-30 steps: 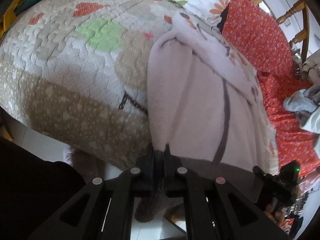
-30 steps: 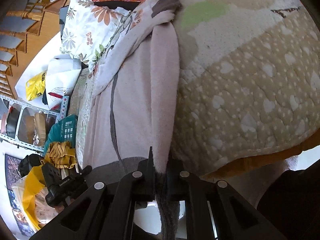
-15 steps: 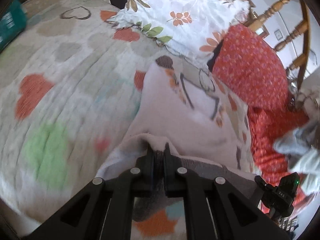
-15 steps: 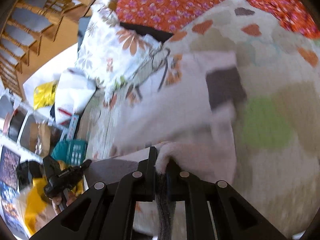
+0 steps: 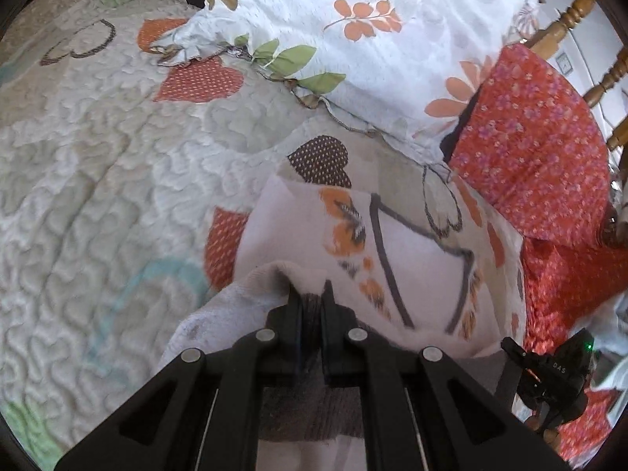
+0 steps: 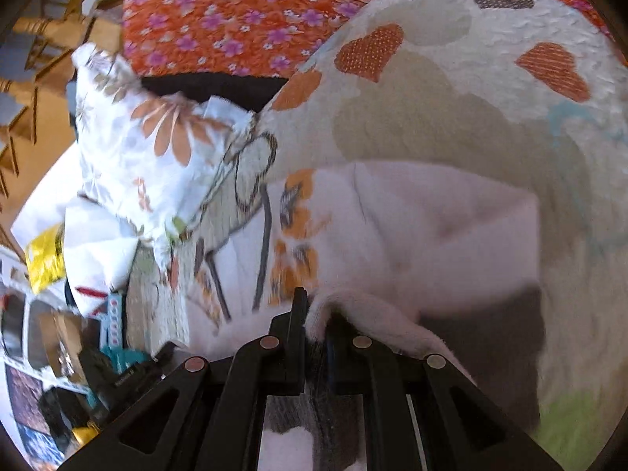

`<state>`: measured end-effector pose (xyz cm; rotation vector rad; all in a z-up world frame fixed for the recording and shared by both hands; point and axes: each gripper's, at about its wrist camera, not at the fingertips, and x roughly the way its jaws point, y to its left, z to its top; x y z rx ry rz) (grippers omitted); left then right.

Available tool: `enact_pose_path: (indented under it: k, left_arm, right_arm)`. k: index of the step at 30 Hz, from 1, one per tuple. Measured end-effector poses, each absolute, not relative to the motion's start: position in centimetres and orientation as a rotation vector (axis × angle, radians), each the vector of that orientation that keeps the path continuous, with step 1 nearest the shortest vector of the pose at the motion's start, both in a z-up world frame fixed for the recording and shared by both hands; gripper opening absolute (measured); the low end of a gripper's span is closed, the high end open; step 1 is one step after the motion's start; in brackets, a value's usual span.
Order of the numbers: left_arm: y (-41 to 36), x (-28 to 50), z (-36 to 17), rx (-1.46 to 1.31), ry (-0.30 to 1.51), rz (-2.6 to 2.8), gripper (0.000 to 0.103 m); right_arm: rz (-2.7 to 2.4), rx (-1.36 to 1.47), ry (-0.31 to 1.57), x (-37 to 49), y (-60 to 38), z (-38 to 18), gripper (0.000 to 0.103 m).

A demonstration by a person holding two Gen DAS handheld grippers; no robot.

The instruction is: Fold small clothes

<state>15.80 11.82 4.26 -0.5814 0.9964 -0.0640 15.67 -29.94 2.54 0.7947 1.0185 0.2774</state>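
Observation:
A small pale pink garment (image 5: pixel 298 235) with orange and grey print lies on the quilted bed, its near end doubled over toward its far end. My left gripper (image 5: pixel 311 294) is shut on the garment's grey-banded hem. My right gripper (image 6: pixel 314 310) is shut on the same hem at the other corner; the garment (image 6: pixel 431 227) spreads ahead of it. Each gripper shows at the edge of the other's view, the right one (image 5: pixel 549 369) and the left one (image 6: pixel 129 373).
The heart-patterned quilt (image 5: pixel 98 180) covers the bed. A white floral pillow (image 5: pixel 373 31) and a red floral cushion (image 5: pixel 537 145) lie beyond the garment. A wooden headboard (image 5: pixel 569 19) stands behind. Bags and clutter (image 6: pixel 43 259) sit off the bed's side.
Both grippers have carried the hem from the bed's near edge up and forward over the garment, folding it toward the pillows. Both stay shut on the hem.

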Motion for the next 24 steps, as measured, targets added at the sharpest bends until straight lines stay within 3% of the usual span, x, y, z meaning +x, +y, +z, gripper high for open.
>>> enact_pose_path:
  k: [3,5,7,8,9,12,13,18,22,24]
  left_arm:
    - [11.8,17.1,3.6,-0.643,0.996,-0.05,0.008]
    - [12.0,17.5,3.4,-0.672,0.995,-0.047,0.018]
    - [12.4,17.6,3.5,-0.687,0.977,-0.041,0.038]
    - [12.8,17.4,3.7,-0.699,0.962,-0.034,0.042]
    - [13.1,17.3,3.9,-0.711,0.95,-0.03,0.048]
    - [14.3,16.4,5.1,-0.737,0.901,-0.017,0.059]
    - [14.5,16.2,5.5,-0.732,0.894,-0.01,0.06]
    - [12.9,14.1,8.3,-0.552,0.886,-0.089,0.061]
    - [11.1,11.6,9.5,-0.318,0.874,-0.111,0.061]
    - [11.3,10.5,9.1,-0.293,0.884,-0.113,0.061]
  right_arm:
    - [0.286,0.851,1.014,17.8,-30.5,1.3,0.011]
    - [0.28,0.878,1.018,18.8,-31.2,0.4,0.012]
    - [0.285,0.918,1.021,19.3,-32.0,-0.3,0.013]
    - [0.287,0.938,1.017,19.4,-32.4,-0.5,0.014]
    - [0.288,0.957,1.007,19.4,-32.8,-0.5,0.018]
    - [0.249,0.959,0.951,19.0,-33.9,0.5,0.06]
    - [0.234,0.953,0.915,18.6,-34.4,1.4,0.064]
    - [0.259,0.756,0.893,17.4,-33.0,5.6,0.063]
    - [0.409,0.493,0.921,15.2,-27.7,8.1,0.041]
    - [0.526,0.44,0.942,14.3,-24.9,8.4,0.039]
